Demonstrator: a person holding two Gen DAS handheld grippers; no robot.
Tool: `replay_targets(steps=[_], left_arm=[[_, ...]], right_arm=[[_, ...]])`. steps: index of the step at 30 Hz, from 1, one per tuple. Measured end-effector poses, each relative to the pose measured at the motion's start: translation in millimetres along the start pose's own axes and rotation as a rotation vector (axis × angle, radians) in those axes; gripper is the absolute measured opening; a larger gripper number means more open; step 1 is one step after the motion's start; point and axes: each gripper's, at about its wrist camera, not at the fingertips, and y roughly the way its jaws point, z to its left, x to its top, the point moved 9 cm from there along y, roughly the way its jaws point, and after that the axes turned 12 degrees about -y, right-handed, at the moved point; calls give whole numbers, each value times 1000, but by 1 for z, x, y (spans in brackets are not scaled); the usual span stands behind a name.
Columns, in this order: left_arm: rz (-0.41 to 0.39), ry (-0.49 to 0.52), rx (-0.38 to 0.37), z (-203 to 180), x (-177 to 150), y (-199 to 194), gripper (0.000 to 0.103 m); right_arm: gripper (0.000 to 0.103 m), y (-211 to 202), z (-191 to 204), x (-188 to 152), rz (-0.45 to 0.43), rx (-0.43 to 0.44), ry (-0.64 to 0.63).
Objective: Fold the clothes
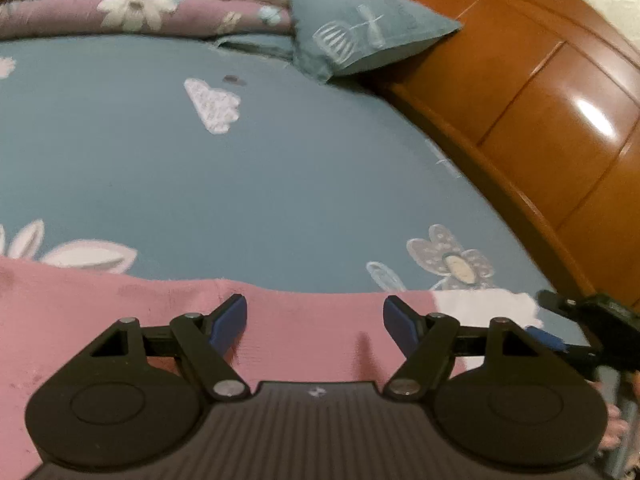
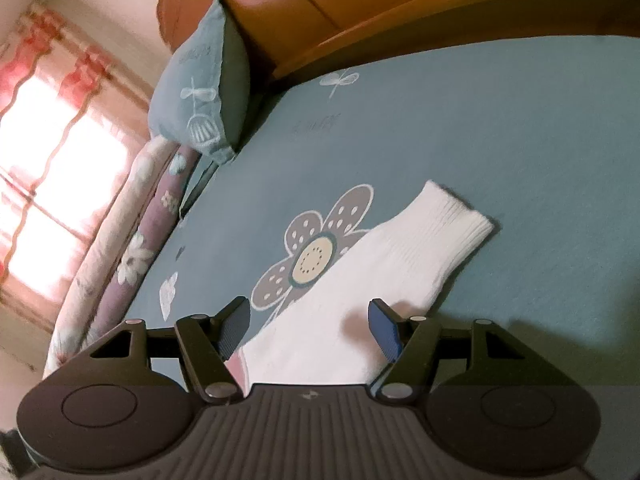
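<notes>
So I'm at the bed with a claw in each hand, and the garment I'm folding is spread flat on the blue flowered sheet. It's pink through the body with a white sleeve, and I'll place everything off that sleeve.

My left gripper sits over the pink body, to the left of the sleeve. Jaws spread wide, blue pads standing off to either side of the pink cloth, nothing pinched. The top edge of the pink part runs just past the fingertips.

My right gripper is right at the near end of the sleeve, where the white meets a sliver of pink. Jaws also apart, and the sleeve runs up between them, but the pads aren't pressing on it, so no grip. From the left camera the right claw pokes in at the right edge, just beside a white patch of that same sleeve.

The ribbed cuff is the far end of the sleeve, lying flat. The sleeve partly covers a big grey flower print on the sheet. Well beyond the cuff: a blue pillow leaning on the wooden headboard, with a folded floral quilt beside the pillow.
</notes>
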Motion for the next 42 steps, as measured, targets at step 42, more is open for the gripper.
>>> replay_targets(steps=[42], left_arm=[[-202, 502, 333, 12, -102, -116, 76]], right_arm=[[103, 23, 29, -26, 135, 131, -122]])
